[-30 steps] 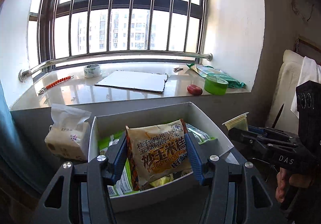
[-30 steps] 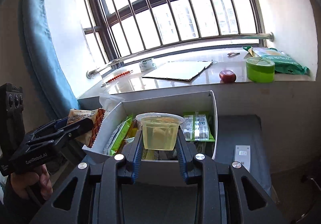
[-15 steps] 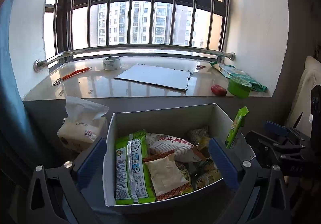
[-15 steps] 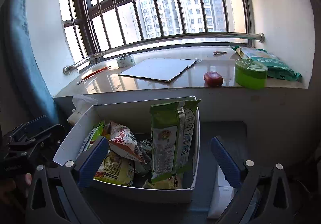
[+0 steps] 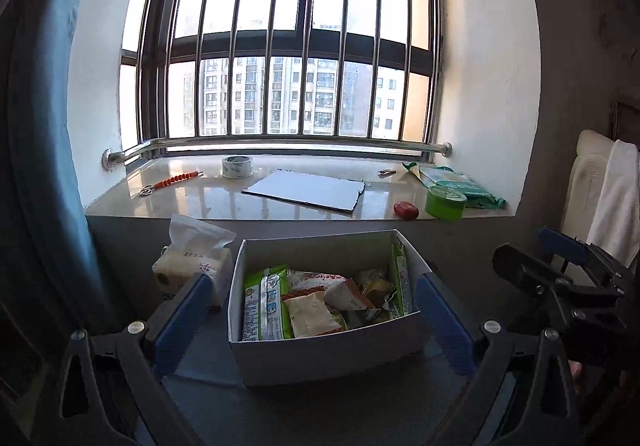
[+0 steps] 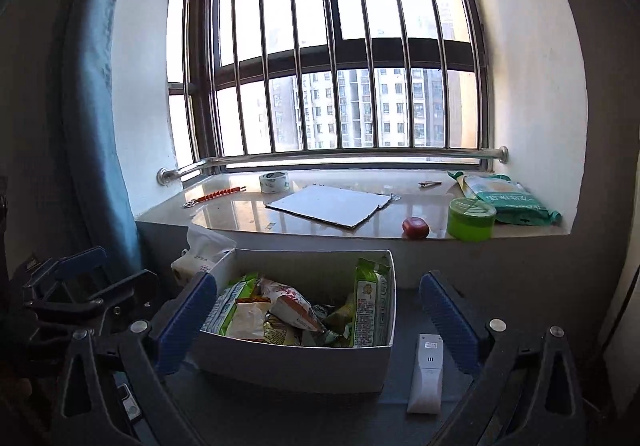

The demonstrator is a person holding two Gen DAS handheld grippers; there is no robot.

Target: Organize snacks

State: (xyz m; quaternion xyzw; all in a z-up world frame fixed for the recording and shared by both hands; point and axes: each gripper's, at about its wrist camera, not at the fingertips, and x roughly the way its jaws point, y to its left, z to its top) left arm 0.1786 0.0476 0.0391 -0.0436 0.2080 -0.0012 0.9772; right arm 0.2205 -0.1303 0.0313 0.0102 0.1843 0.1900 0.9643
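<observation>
Snacks [image 5: 320,302] are lying in the white box [image 5: 328,356] while we are holding our left tool [image 5: 316,316] and right tool [image 6: 316,320] spread wide, gripping nothing.

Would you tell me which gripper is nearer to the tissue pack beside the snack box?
Left. The left gripper has one finger right beside the tissue pack, left of the box. The right gripper sits across the box, further from it.
</observation>
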